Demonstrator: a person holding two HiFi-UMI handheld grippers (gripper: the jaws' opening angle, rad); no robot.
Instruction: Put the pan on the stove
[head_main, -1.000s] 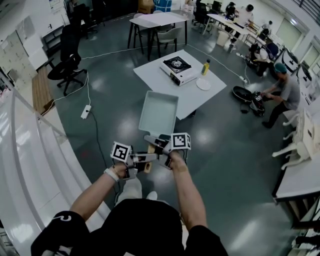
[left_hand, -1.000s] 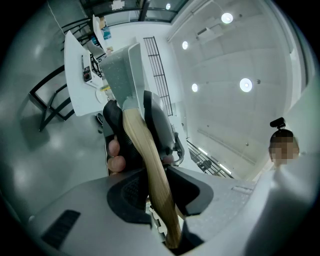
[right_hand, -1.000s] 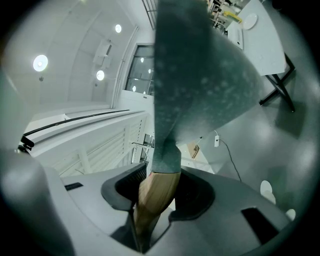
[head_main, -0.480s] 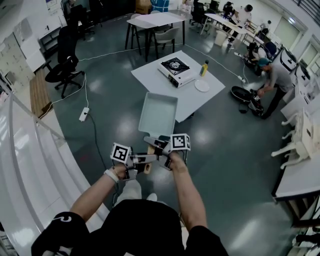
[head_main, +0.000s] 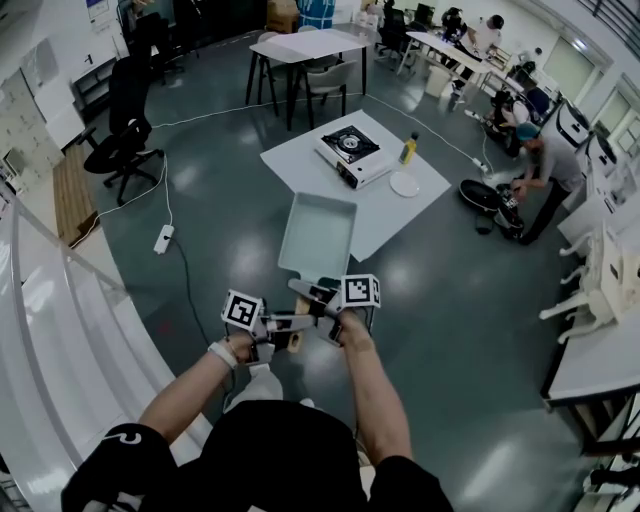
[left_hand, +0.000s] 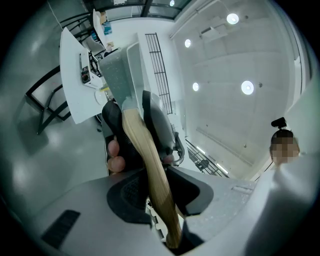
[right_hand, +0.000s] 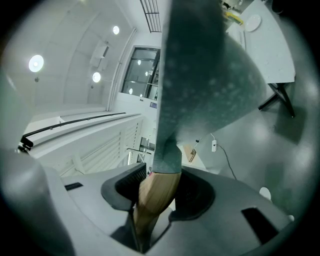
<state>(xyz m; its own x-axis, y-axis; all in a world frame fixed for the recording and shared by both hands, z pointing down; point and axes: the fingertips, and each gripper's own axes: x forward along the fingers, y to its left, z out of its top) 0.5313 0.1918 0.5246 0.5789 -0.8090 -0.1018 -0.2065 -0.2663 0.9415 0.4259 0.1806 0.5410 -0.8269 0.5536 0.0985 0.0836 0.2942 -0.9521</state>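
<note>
The pan (head_main: 317, 235), a grey rectangular one with a wooden handle (left_hand: 146, 165), is carried in the air in front of the person, its far end toward the bench (head_main: 300, 160) and its body over the floor (head_main: 450, 320); it is not yet on the stove (head_main: 352, 150), which sits well apart from it near the bench's middle; both tools grip the handle, the left tool (head_main: 285, 323) closed part-way on its lower stretch and the right tool (head_main: 316, 299) closed a little wider on it just below the grey socket where it joins the pan.

Against a second ago the grip is unchanged, but the bench and stove sit lower and nearer in the head view, and the room's edges have slid; I judge the person to be walking the pan forward, so the carry is under way and the set-down is yet to come; the pan will have to clear the bench edge and come level over the burner.

A yellow bottle (head_main: 408, 149) and a white plate (head_main: 405, 184) stand just beside the stove, on its right; the bench top is otherwise bare and white; round it lie glossy grey floor, a black office chair (head_main: 120, 140), a power strip (head_main: 160, 238) with its cable, further tables behind, and a person (head_main: 545, 165) bending over gear at the right.
</note>
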